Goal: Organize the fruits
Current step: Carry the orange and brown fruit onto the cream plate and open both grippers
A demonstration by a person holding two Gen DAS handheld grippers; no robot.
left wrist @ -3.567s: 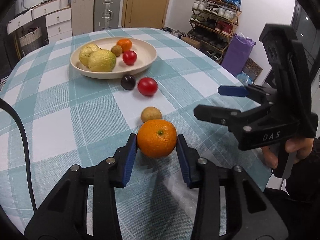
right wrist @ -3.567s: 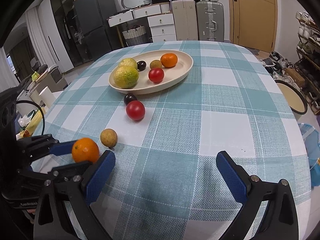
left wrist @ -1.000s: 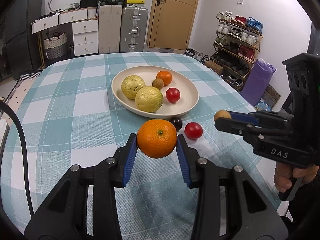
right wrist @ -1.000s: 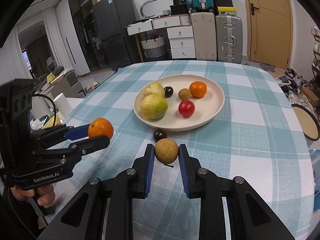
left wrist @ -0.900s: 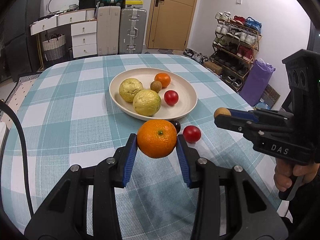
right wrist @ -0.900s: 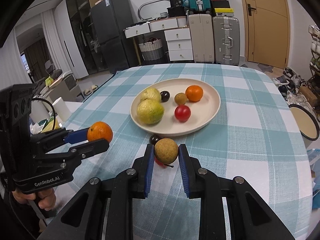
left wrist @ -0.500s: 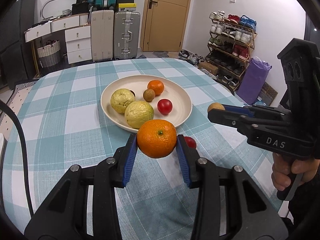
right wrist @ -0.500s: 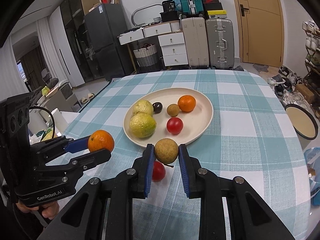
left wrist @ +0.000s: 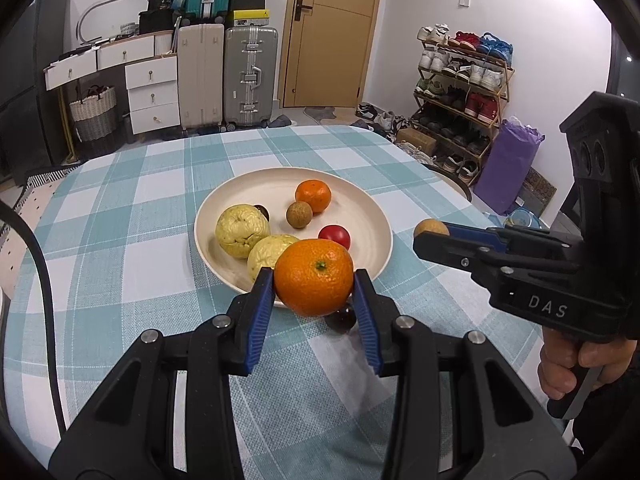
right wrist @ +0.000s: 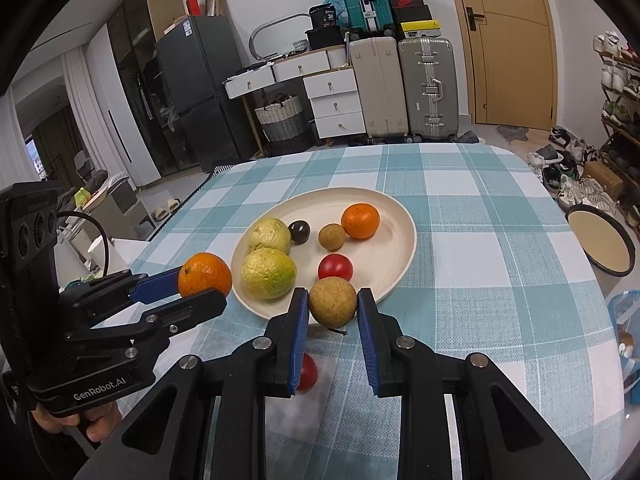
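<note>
Your left tool (left wrist: 314, 282) grips one large orange (left wrist: 314, 277), glossy and dimpled with a green stem scar, just above the near rim of the cream plate (left wrist: 372, 216). Your right tool (right wrist: 333, 307) is clamped narrow on one small round tan fruit (right wrist: 333, 302), rough-skinned, at the plate's near rim. On the plate you have six fruits: two wrinkled yellow-green guavas (right wrist: 269, 273), one smaller orange (right wrist: 360, 221), one tan fruit (right wrist: 331, 236), one red tomato (right wrist: 335, 267) and one dark round fruit (right wrist: 299, 231). On the checked table (right wrist: 480, 240), near the plate's near rim, lie one red tomato (right wrist: 307, 372) and one dark fruit (left wrist: 341, 318).
</note>
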